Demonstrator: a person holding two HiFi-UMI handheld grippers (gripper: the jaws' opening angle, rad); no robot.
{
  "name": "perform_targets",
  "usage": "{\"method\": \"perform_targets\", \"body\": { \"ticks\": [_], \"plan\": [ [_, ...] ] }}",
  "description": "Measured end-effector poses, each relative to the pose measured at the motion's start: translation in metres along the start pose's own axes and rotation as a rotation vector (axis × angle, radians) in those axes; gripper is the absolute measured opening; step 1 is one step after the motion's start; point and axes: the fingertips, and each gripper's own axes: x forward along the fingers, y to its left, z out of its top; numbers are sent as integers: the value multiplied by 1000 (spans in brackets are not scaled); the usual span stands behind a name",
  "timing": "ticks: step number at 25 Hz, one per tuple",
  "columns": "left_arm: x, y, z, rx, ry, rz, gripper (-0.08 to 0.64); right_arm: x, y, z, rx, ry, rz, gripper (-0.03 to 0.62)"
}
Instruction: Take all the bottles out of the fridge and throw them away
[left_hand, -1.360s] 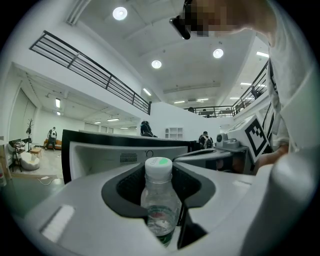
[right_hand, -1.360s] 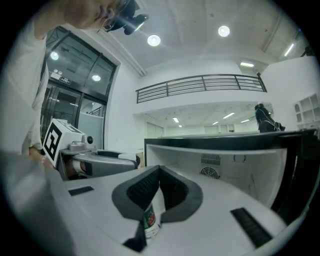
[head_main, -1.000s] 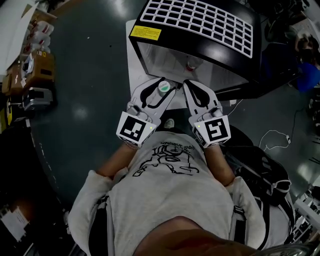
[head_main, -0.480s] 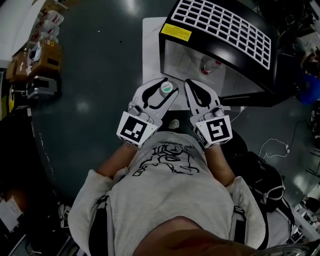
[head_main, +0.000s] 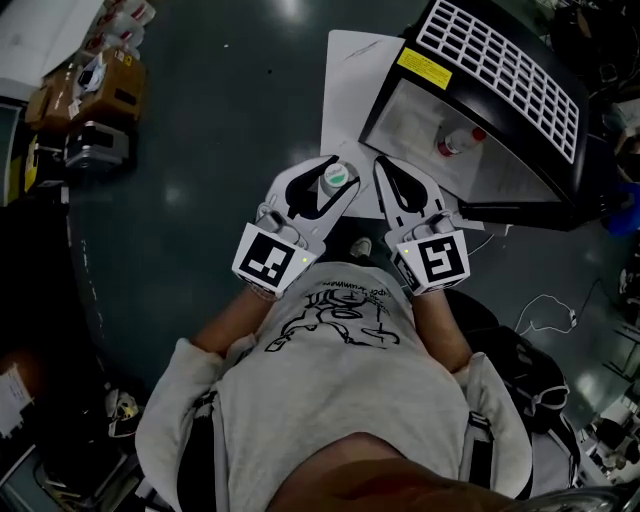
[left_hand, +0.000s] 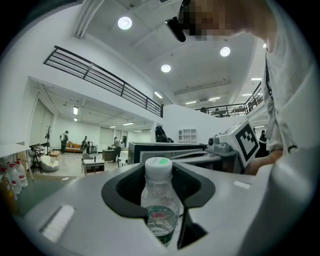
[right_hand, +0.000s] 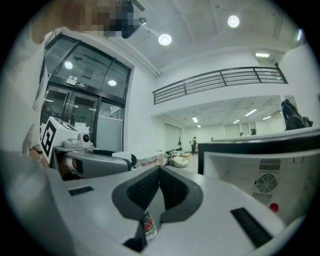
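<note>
Since a second ago the fridge (head_main: 500, 70) has slid toward the upper right of the head view and more dark floor (head_main: 210, 150) shows ahead, so the person appears to be backing and turning away from it, both grippers held in front of the chest as before. The left gripper (head_main: 338, 175) is clamped round a clear bottle (left_hand: 159, 200) with a white cap, which stands upright between the jaws, caught below its shoulder. The right gripper (head_main: 388, 172) has its jaws drawn together; a sliver of red-and-white label shows low in the slit, and I cannot tell what it belongs to. A second bottle (head_main: 455, 141), red-capped, stands inside the fridge, so the task looks well short of done. The step in hand seems to be carrying the held bottle off to be thrown away, and no bin shows in any view. To do it well, the left grip should stay firm and level so that the smooth bottle neither tips nor slips down through the jaws, and the turn should go on until a bin comes into sight before any release. Open floor lies ahead and to the left. The edges to mind are the white panel (head_main: 350, 80) beside the fridge, the cardboard boxes (head_main: 95, 95) at upper left, and the pale cable (head_main: 545, 300) trailing on the floor at right.
</note>
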Motion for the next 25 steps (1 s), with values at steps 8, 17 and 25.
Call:
{"method": "perform_targets", "body": {
  "ticks": [8, 17, 25],
  "plan": [
    [-46, 35, -3, 0, -1, 61, 161, 35, 46, 2, -2, 4, 62, 8],
    [-95, 74, -6, -6, -14, 141, 161, 77, 94, 10, 8, 9, 117, 9],
    [-128, 97, -10, -24, -24, 194, 161, 99, 128, 7, -11, 20, 172, 9]
  ]
}}
